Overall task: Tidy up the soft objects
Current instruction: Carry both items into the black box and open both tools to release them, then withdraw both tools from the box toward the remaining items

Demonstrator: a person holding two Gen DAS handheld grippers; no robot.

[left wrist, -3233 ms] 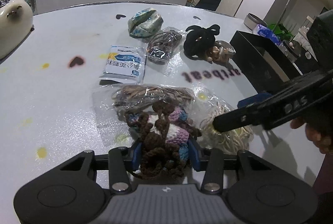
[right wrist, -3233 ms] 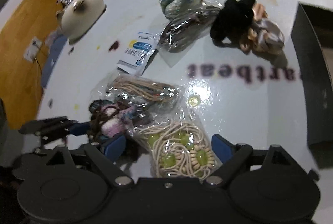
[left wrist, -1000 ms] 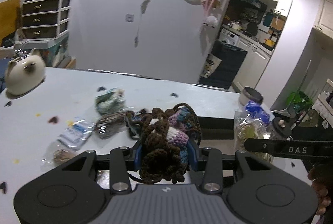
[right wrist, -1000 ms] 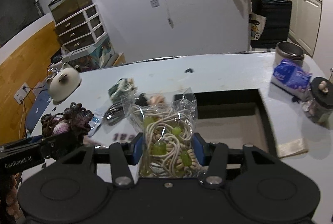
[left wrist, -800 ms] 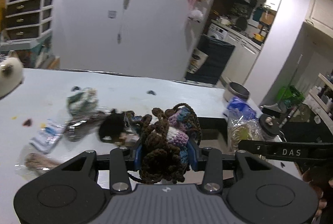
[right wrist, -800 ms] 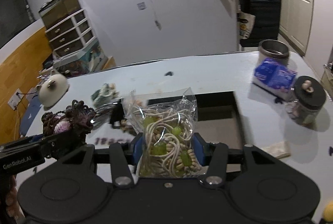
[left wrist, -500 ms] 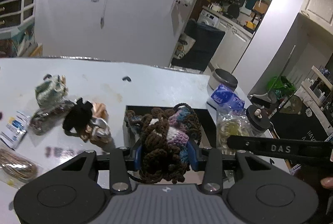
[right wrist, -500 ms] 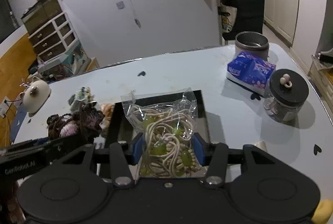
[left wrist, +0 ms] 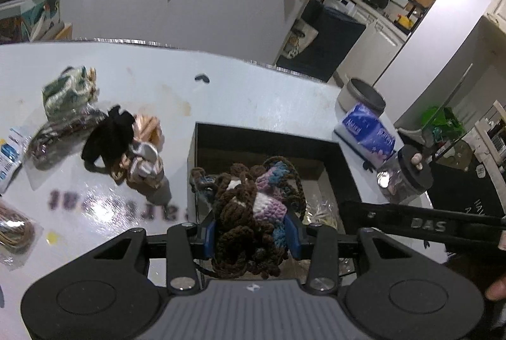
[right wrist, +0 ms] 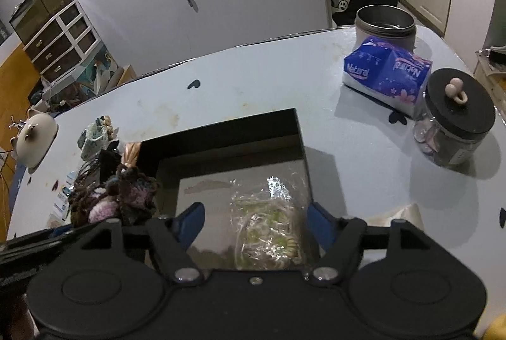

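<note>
My left gripper [left wrist: 251,237] is shut on a brown, purple and blue crochet bundle [left wrist: 249,210] and holds it over the near left part of the black box [left wrist: 268,137]. The bundle also shows in the right wrist view [right wrist: 117,197]. My right gripper [right wrist: 253,224] is open above the black box [right wrist: 221,131]. A clear bag of cream cord and green beads [right wrist: 268,226] lies blurred inside the box below the right gripper's jaws; a bit of it shows in the left wrist view [left wrist: 322,210].
Left of the box lie a black scrunchie [left wrist: 109,134], a peach and grey scrunchie [left wrist: 144,150], a green pouch [left wrist: 68,91], a dark bagged item [left wrist: 55,137] and a bagged cord [left wrist: 14,226]. A tissue pack [right wrist: 387,74], a metal tin [right wrist: 384,22] and a lidded jar [right wrist: 455,125] stand right.
Both grippers have swung right from the pile to above the black box. My right gripper has opened and the bead bag has dropped into the box. The left still holds the crochet bundle.
</note>
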